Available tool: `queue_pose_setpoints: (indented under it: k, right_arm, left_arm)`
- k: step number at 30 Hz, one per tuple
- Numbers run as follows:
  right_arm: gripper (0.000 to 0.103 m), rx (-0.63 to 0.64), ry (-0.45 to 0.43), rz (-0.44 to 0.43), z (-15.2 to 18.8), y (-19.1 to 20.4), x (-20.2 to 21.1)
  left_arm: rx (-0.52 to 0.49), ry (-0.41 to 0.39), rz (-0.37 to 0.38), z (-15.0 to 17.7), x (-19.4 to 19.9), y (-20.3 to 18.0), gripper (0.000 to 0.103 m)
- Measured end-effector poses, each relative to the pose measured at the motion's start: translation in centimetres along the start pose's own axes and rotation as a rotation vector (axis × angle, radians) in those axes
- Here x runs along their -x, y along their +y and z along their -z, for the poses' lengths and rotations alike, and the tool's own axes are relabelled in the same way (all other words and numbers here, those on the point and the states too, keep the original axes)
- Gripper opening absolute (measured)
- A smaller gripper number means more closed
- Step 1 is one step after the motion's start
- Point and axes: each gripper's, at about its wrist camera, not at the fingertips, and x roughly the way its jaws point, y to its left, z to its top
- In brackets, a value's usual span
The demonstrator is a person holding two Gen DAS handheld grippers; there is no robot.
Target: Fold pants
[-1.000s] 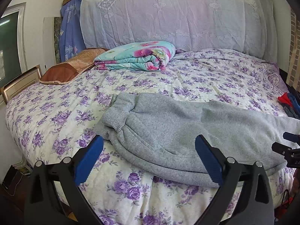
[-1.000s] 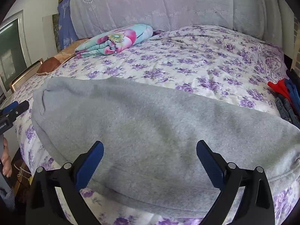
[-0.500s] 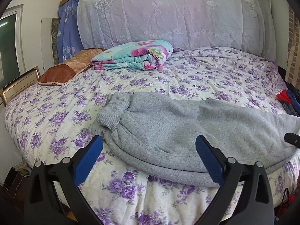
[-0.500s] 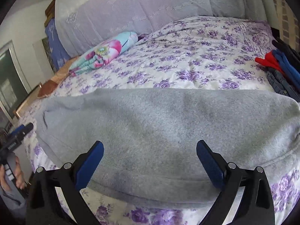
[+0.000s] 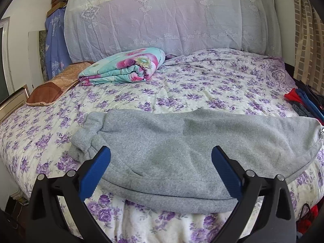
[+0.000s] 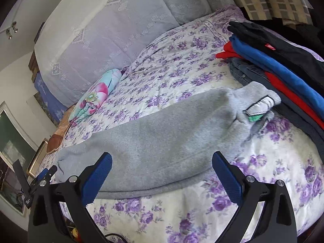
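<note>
So the grey sweatpants (image 5: 182, 151) are lying flat across the near edge of the bed (image 5: 202, 93), legs stacked one over the other, ribbed cuffs at the left end and the waistband (image 6: 261, 103) with its white label at the right end, right up beside a pile of folded clothes (image 6: 283, 68) in black, blue and red.

Compared with a second ago, the right gripper (image 6: 162, 176) has swung off to the right and tilted. Back then its camera was filled with grey fabric, and now you can see the waistband end and the clothes pile properly. The left gripper (image 5: 161, 169) has crept in a little nearer the cuff end and sits a touch higher, and the right tool no longer pokes into its view at the right edge.

Both tongs are spread wide and empty, hovering over the near edge of the pants with nothing pinched. The pants themselves look the same, no new fold. The floral folded blanket (image 5: 125, 68) is still up by the headboard.
</note>
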Motion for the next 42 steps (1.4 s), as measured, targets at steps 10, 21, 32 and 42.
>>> queue_pose_setpoints:
  k: [10,21,32,42]
  right_arm:
    - [0.099,-0.205,0.03,-0.01,0.1,-5.9,0.1]
    - [0.099,-0.296,0.019,-0.079,0.1,-8.1,-0.1]
    - [0.099,-0.359,0.017,-0.098,0.1,-8.8,0.4]
    - [0.085,-0.442,-0.007,-0.101,-2.7,-11.0,-2.9]
  left_arm:
    - [-0.036,-0.007,0.04,-0.1,-0.6,-2.6,0.097]
    - [-0.03,0.045,0.064,0.3,-3.1,-3.5,0.097]
    - [-0.017,0.141,0.113,2.0,-6.2,-4.3,0.097]
    - [-0.01,0.163,0.129,2.9,-6.9,-3.6,0.098]
